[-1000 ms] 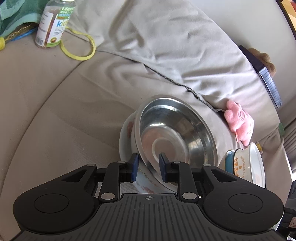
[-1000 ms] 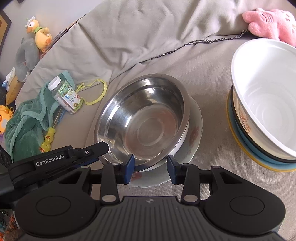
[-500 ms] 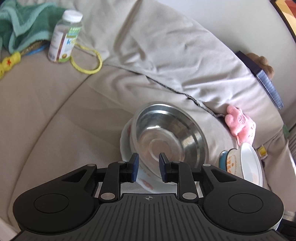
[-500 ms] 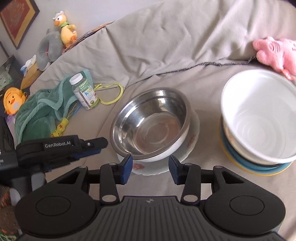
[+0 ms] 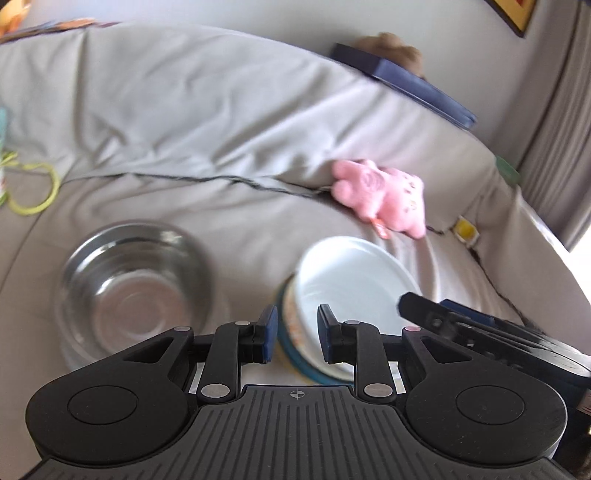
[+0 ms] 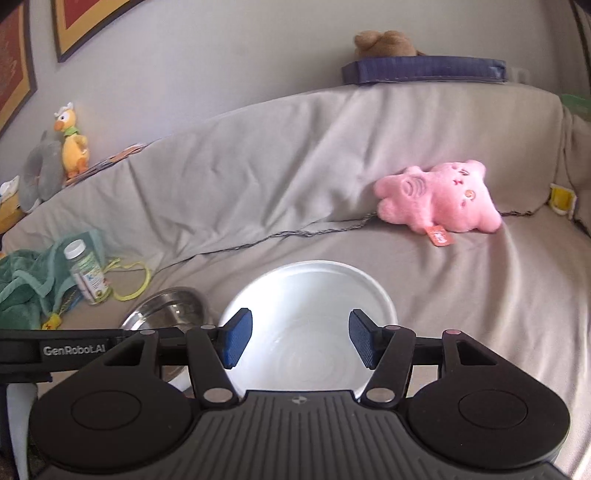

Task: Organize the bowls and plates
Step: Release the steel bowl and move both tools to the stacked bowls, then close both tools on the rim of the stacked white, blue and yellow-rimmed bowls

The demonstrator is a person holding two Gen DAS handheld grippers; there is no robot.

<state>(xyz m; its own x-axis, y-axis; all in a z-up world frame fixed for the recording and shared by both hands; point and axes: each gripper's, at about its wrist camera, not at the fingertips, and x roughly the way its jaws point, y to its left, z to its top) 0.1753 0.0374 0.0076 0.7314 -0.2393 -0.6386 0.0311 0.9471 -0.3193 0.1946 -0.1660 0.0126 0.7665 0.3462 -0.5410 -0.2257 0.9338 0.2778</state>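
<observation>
Both my grippers have swung from the shiny steel bowl [image 5: 133, 280] to the white plastic bowl [image 6: 308, 314] on grey sofa cover [image 6: 461, 302]. Right gripper [image 6: 300, 339] just widened, empty; left gripper [image 5: 293, 332] narrow, empty. Only right view shows framed pictures [image 6: 85, 22].

A wide sofa draped in loose grey-beige fabric cover [image 6: 295, 155] fills the view. A plain pale grey painted wall [image 6: 221, 55] stands behind it. Gold-framed red pictures [image 6: 85, 22] hang at upper left. A grey pleated curtain [image 5: 554, 122] hangs at right, beside bright daylight.
</observation>
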